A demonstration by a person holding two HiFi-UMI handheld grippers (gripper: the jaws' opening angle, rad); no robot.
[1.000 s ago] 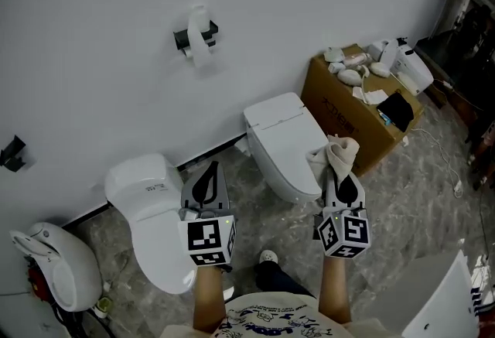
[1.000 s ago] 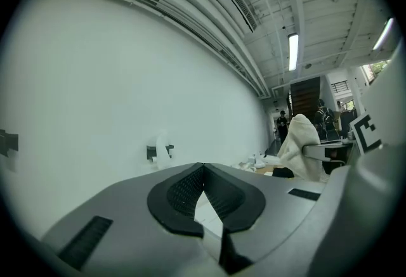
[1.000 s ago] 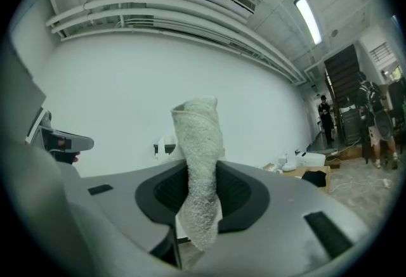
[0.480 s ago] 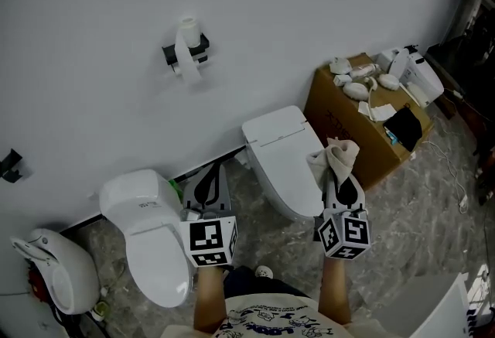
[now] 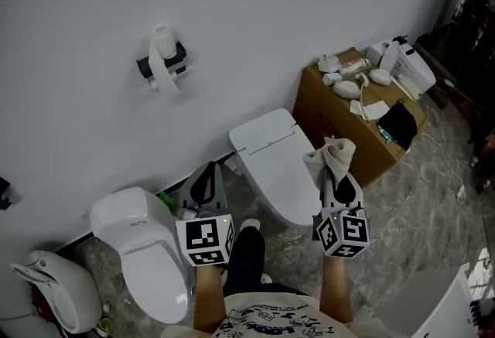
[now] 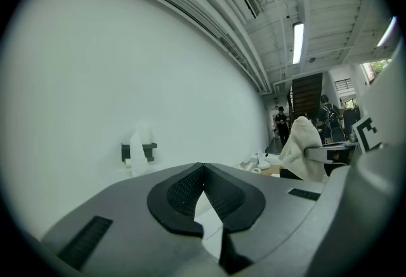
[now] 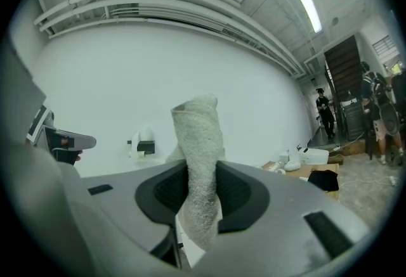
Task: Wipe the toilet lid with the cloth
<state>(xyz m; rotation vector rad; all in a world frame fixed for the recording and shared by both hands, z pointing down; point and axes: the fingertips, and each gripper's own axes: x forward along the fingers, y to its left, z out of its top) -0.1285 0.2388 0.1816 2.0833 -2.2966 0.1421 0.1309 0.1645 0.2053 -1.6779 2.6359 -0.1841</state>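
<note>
cloth [image 7: 200, 161] is clamped in the right gripper [image 5: 337, 176], jaws tight on its middle, with a twisted tuft standing out past the tips. in the head view it's up in the air over the near right edge of the square toilet, apparently not touching it, though the steep angle makes that hard to judge

toilet lid [image 5: 271, 145] is down, flat and white, with no mark on it that i can see. looks like the target since the cloth is closest to it, but the round toilet [image 5: 143, 251] at near left also has its lid down

left gripper [image 5: 206, 183] has its jaws closed tip to tip with nothing between them, held out above the floor gap between the two toilets

progress: cloth is in hand, wiping not started. left to do: lower the cloth onto the lid and sweep across it

around: cardboard box [image 5: 340, 116] at far right against the wall with small white bits on top, paper roll holder [image 5: 161, 62] on the wall at far left, the person's shoe [image 5: 247, 228] on the floor between the arms, another white fixture [image 5: 42, 294] in the near left corner
</note>
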